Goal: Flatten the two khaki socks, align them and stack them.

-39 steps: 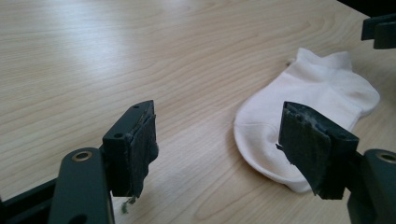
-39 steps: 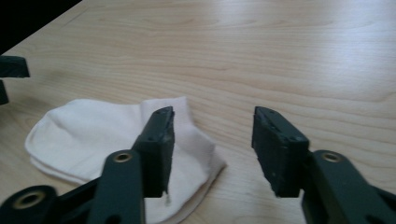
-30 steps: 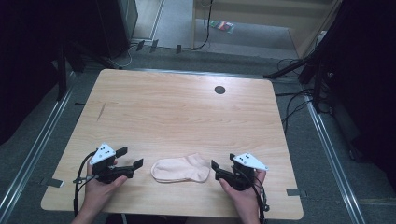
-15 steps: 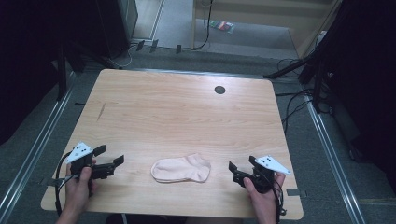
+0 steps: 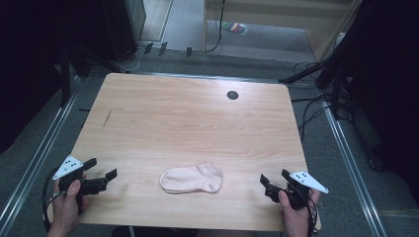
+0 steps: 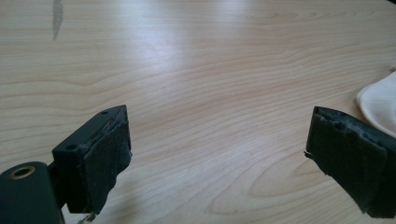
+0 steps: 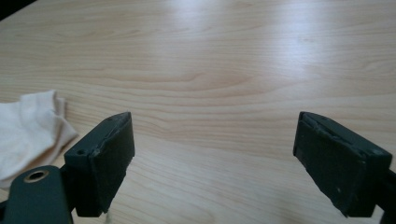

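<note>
The wooden surface (image 5: 197,123) carried a single pale sock (image 5: 191,178), which lay flat near its front edge with nothing touching it. My left hand-held gripper (image 5: 101,178) sat well to the left of the sock and my right hand-held gripper (image 5: 271,183) well to its right, each with jaws spread wide and empty. I judged the sock released and the step finished; a further move would call for bringing one open hand-held gripper in low to an end of the sock.

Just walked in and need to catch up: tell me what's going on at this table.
A person holds a two-jaw gripper in each hand at a light wooden table. A pale cream ankle sock lies flat near the front edge, untouched. The left gripper sits off to the sock's left, the right gripper off to its right. Both have their jaws wide open and hold nothing.
</note>
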